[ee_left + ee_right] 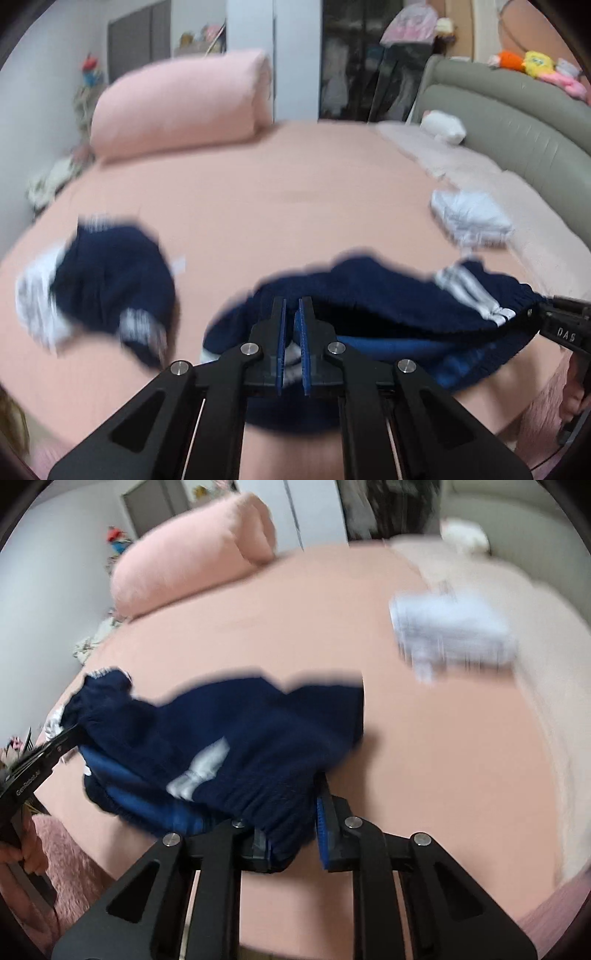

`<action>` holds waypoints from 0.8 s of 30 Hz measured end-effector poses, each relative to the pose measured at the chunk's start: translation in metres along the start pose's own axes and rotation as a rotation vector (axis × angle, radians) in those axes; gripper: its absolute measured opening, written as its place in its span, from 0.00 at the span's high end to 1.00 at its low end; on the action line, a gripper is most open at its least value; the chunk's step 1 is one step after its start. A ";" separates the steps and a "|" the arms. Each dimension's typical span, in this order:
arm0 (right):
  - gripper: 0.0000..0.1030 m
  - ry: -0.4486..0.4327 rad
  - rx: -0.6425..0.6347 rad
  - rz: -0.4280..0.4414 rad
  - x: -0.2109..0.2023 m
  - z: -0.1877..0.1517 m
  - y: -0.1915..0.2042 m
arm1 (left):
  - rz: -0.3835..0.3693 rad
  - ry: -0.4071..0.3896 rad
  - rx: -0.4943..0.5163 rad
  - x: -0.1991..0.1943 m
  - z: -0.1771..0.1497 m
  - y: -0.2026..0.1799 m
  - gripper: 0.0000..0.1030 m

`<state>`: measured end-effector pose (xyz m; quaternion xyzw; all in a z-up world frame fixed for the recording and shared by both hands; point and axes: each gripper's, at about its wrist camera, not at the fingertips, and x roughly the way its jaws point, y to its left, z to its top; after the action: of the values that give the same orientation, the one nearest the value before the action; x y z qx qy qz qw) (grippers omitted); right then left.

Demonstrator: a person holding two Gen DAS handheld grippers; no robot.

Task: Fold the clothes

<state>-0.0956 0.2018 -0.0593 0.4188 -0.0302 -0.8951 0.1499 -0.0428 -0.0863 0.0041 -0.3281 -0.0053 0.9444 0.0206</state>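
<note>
Navy elastic-waisted shorts with white stripes (388, 295) stretched crosswise over pink bed (277, 192): left claw (291, 325) clamped on one waistband end, right claw (291, 834) clamped opposite.

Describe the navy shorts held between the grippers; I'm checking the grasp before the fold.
The shorts are navy knit-looking fabric with white side stripes, a gathered elastic waistband and a lighter blue lining. They hang stretched by the waistband above the pink bed, bunched and sagging. The left gripper pinches one waistband end, the right gripper the other, jaws closed on cloth. Motion blur hides finer detail.
</note>
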 end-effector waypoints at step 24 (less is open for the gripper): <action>0.82 -0.072 0.105 -0.037 -0.060 0.023 -0.022 | -0.543 0.380 0.017 0.063 -0.073 -0.126 0.51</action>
<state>-0.0821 0.2387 -0.0039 0.3941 -0.0747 -0.9094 0.1099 -0.0428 0.0418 -0.0896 -0.4850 -0.0809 0.8262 0.2750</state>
